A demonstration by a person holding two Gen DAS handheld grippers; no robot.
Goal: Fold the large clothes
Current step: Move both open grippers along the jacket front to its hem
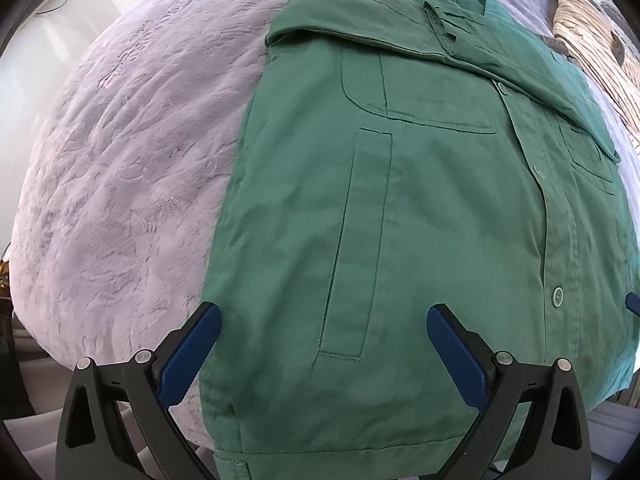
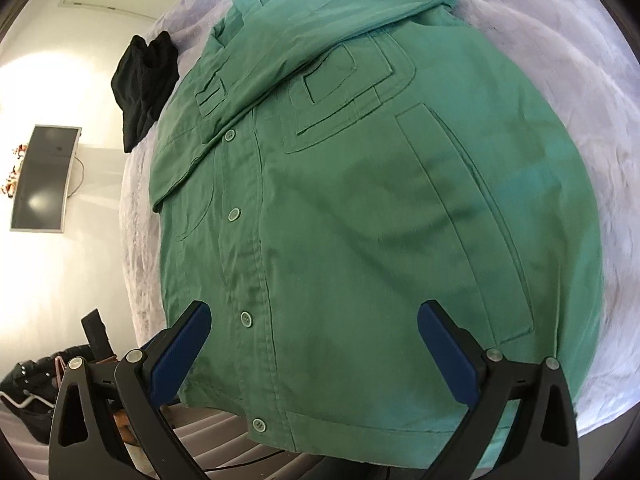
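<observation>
One green jacket [image 2: 360, 220] lay on one lilac blanket [image 1: 120, 180]. Two grippers, left [image 1: 324, 328] and right [image 2: 314, 324], stood spread wide. One black garment [image 2: 144, 80] and one wall screen [image 2: 42, 178] showed.

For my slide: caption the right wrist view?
Open right gripper above buttoned green jacket on lilac bedspread.

Bare lilac bedspread [image 1: 120, 168] lies open left of the green jacket [image 1: 400, 220]; a black garment [image 2: 144, 80] crowds the bed's far corner.
</observation>
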